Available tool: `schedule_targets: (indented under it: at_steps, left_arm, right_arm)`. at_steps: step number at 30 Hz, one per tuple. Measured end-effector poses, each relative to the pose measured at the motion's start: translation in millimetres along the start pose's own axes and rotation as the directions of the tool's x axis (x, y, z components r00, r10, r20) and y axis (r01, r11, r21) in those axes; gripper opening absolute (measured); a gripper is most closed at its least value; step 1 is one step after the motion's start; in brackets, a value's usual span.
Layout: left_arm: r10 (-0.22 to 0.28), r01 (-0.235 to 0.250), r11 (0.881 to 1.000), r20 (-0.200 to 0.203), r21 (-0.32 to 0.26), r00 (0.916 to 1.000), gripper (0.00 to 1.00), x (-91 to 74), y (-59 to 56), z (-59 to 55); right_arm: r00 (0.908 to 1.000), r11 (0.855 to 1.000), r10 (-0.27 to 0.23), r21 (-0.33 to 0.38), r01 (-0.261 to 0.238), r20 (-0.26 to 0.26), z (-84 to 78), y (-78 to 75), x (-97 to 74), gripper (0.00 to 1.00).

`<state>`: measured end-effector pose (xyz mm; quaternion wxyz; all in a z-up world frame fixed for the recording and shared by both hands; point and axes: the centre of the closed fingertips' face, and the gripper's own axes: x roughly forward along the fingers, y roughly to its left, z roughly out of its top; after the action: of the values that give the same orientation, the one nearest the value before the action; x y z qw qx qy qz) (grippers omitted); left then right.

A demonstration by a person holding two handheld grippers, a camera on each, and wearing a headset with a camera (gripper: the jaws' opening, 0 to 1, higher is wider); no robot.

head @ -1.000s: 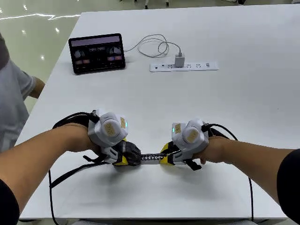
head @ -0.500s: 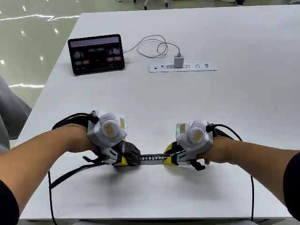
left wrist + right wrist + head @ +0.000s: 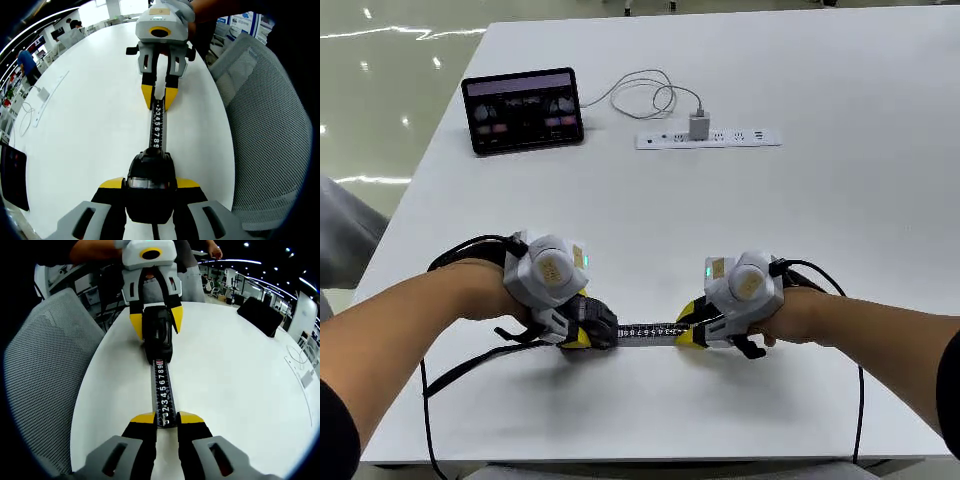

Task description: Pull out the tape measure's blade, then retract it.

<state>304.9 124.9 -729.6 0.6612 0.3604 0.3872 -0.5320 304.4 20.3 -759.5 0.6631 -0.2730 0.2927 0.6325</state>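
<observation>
While the left claw [image 3: 580, 331] pinches the black tape measure case [image 3: 150, 189] between its yellow-tipped jaws, the right claw [image 3: 161, 420] is pressed together on the free end of the blade [image 3: 157, 125]. Both sit low on the white counter [image 3: 750, 230], near its front edge, with a short run of numbered blade stretched straight between them. Farther back, well apart, lie a tablet [image 3: 523, 108] and a power strip [image 3: 720, 139] with a charger [image 3: 699, 127] plugged in.
</observation>
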Motion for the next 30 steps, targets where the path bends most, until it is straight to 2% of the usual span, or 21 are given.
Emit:
schedule_targets:
  at_steps: [30]
  left_arm:
    - [0.001,-0.001,1.000,0.006,-0.001,1.0000,0.32,-0.2,-0.1,0.5]
  right_arm:
    - [0.9999,1.000,-0.017,0.019,0.017,0.001,-13.5,0.3,-13.0,0.11]
